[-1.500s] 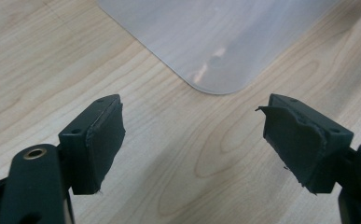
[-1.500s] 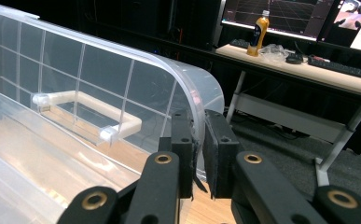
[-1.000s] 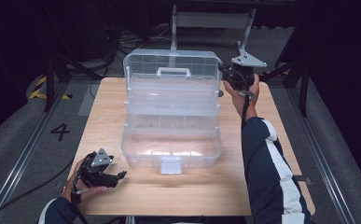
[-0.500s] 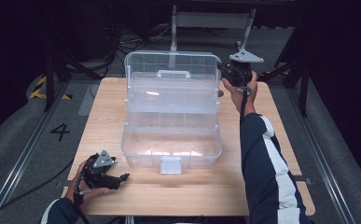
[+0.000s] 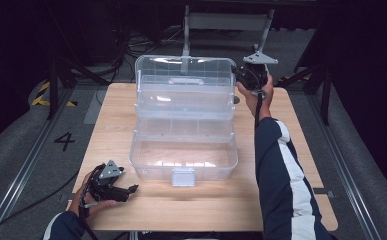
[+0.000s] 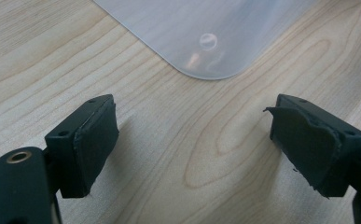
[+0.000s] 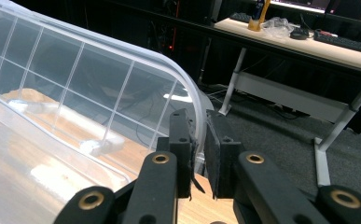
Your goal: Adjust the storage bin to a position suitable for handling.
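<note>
A clear plastic tiered box (image 5: 183, 160) stands open in the middle of the wooden table (image 5: 291, 150), its lid (image 5: 183, 75) raised at the far side. My right gripper (image 5: 242, 75) is at the lid's right edge; in the right gripper view its pads (image 7: 183, 140) are shut on the lid's curved rim (image 7: 194, 100). My left gripper (image 5: 133, 189) rests low at the table's front left, pointing at the box's near left corner (image 6: 201, 32). Its jaws have just been opening and now stand wide apart, with bare wood between them (image 6: 192, 144).
A metal stand (image 5: 226, 22) rises behind the table. Floor rails (image 5: 26, 165), a "4" mark (image 5: 64, 141) and cables lie to the left. The box's front latch (image 5: 183, 176) hangs toward the near edge. A desk (image 7: 308, 44) stands beyond the lid.
My right hand has shifted slightly left and toward the far side while gripping the lid. The left hand has stayed in place.
</note>
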Action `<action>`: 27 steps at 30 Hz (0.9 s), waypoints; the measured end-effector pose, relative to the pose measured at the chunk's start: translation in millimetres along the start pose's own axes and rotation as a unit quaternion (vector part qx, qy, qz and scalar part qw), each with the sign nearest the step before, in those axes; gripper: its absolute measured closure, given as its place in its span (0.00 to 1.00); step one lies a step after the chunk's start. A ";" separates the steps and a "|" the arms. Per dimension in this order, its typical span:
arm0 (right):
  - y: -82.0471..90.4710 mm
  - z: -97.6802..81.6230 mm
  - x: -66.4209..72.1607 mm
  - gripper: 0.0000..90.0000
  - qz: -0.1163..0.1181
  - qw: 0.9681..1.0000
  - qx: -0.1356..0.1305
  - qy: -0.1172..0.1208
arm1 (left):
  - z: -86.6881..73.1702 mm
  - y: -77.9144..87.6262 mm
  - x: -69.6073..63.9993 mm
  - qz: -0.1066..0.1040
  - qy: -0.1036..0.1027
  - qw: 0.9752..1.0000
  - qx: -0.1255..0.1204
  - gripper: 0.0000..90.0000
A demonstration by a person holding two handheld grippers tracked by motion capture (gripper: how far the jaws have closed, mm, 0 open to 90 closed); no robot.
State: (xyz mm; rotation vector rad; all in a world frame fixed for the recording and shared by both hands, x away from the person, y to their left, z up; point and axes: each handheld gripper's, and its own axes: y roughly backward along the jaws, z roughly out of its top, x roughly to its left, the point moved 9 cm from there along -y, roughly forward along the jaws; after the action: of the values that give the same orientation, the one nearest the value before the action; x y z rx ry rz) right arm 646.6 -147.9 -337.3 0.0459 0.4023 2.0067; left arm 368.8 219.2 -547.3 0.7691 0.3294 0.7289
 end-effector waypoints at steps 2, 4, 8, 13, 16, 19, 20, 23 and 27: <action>-2.1 -1.2 -1.1 0.92 0.000 1.000 0.001 -0.002 | -0.9 0.6 0.3 0.001 0.003 1.000 0.000 0.17; -4.7 -2.2 -1.6 0.92 0.002 1.000 0.003 -0.006 | -1.7 1.6 1.6 0.005 0.003 1.000 0.000 0.17; -8.4 -4.0 -2.8 0.91 0.001 1.000 0.005 -0.005 | -3.1 2.6 1.7 0.006 0.007 1.000 0.000 0.17; -13.5 -7.1 -4.9 0.91 0.006 1.000 0.006 -0.005 | -4.0 4.2 3.4 0.010 0.001 1.000 0.003 0.17; -16.8 -9.2 -6.2 0.91 0.010 1.000 0.009 -0.008 | -4.4 4.3 2.3 0.009 0.008 1.000 0.002 0.17; -20.3 -9.9 -6.9 0.90 0.009 1.000 0.013 -0.007 | -4.5 4.5 2.8 0.010 0.005 1.000 0.001 0.17; -21.5 -10.4 -7.2 0.90 0.008 1.000 0.016 -0.005 | -4.8 4.8 2.3 0.010 0.006 1.000 0.001 0.17; -24.2 -12.1 -8.3 0.90 0.008 1.000 0.017 -0.006 | -6.3 6.0 1.9 0.011 0.010 1.000 0.002 0.17; -26.9 -14.4 -9.4 0.90 0.008 1.000 0.021 -0.011 | -6.9 6.7 2.3 0.013 0.008 1.000 0.001 0.17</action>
State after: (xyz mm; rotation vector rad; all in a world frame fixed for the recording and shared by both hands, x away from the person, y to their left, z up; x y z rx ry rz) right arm 671.2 -149.2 -357.7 0.0981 0.4309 2.0126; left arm 363.7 227.7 -547.2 0.7702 0.3351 0.7599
